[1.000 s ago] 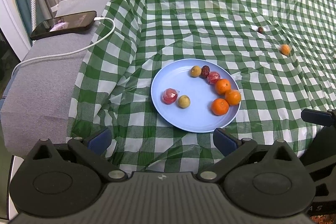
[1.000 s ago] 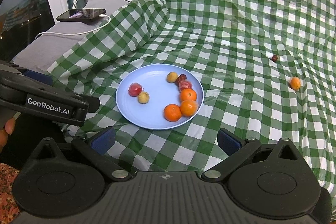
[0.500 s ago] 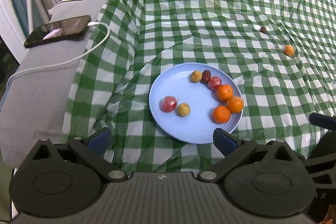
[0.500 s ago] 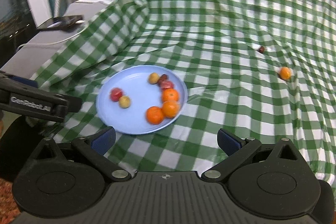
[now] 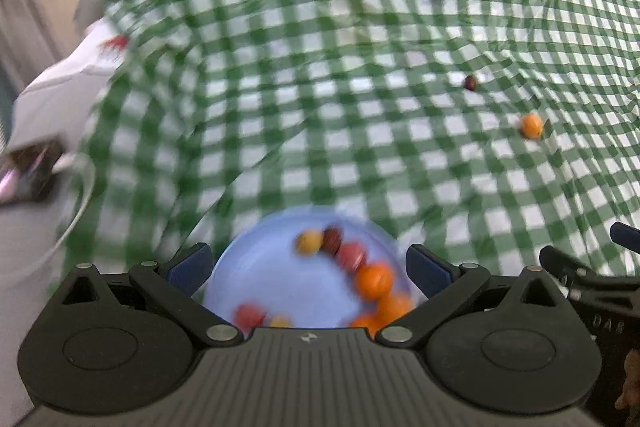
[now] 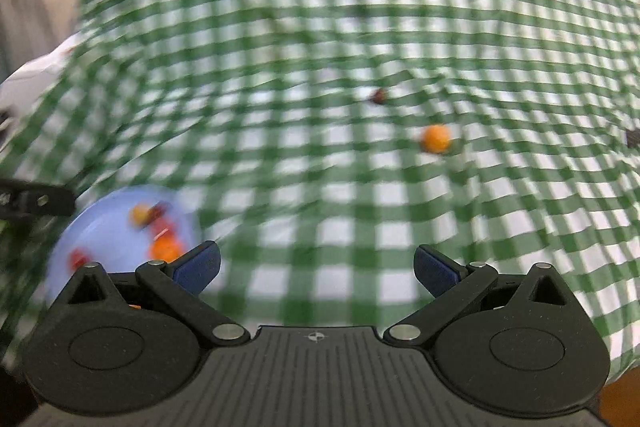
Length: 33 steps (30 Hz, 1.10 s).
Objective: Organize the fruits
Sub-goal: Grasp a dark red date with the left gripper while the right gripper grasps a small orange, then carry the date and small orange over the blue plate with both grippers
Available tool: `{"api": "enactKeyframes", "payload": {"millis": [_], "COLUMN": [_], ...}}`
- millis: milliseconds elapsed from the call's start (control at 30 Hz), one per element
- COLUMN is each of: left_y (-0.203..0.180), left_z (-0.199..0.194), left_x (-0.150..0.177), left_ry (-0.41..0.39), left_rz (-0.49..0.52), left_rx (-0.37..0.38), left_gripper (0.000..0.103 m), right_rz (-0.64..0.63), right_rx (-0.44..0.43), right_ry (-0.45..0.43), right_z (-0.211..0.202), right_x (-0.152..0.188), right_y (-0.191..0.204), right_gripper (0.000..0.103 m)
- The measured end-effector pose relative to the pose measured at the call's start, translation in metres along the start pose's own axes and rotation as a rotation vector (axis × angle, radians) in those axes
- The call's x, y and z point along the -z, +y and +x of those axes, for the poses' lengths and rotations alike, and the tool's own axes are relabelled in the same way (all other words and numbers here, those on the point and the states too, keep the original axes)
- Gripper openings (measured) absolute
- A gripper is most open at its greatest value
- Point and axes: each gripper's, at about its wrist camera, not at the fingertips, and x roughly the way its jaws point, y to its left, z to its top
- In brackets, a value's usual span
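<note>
Two loose fruits lie on a green checked tablecloth (image 6: 320, 187), well apart from a blue plate (image 5: 280, 275) of gathered fruit.

An orange fruit (image 6: 437, 138) and, near it, a small dark red fruit (image 6: 378, 96) are left on the cloth. Both are judged light, round and prone to rolling; a gentle grip across the middle is advised, since the soft cloth gives. On the plate, about eight fruits are counted through blur: three orange, two yellowish, three reddish. The left claw (image 5: 308, 267) and right claw (image 6: 318, 269) are both spread wide, and nothing is held.
</note>
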Motion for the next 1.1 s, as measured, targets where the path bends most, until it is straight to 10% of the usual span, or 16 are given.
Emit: {"api": "enactKeyframes", "payload": {"millis": [133, 600, 800, 967, 1000, 1100], "left_y": [-0.031, -0.178, -0.212, -0.222, -0.222, -0.216], "left_z": [0.034, 0.221, 0.279, 0.293, 0.291, 0.28], "left_x": [-0.045, -0.178, -0.198, -0.2, -0.2, -0.199], "left_ry": [-0.026, -0.055, -0.069, -0.042, -0.034, -0.007], "left_rz": [0.043, 0.24, 0.293, 0.302, 0.31, 0.294], "left_rx": [0.055, 0.176, 0.208, 0.275, 0.277, 0.265], "left_gripper": [0.103, 0.103, 0.102, 0.05, 0.02, 0.021], "right_rz": [0.065, 0.14, 0.104, 0.096, 0.092, 0.116], "right_rx": [0.072, 0.15, 0.172, 0.174, 0.176, 0.175], "right_ry": [-0.051, -0.064, -0.126, -0.139, -0.141, -0.16], "right_z": [0.038, 0.208, 0.223, 0.222, 0.221, 0.217], "right_x": [-0.021, -0.06, -0.051, -0.052, -0.052, -0.053], "right_y": [-0.034, -0.102, -0.104, -0.103, -0.102, -0.106], "right_gripper": [0.101, 0.052, 0.053, 0.039, 0.038, 0.038]}}
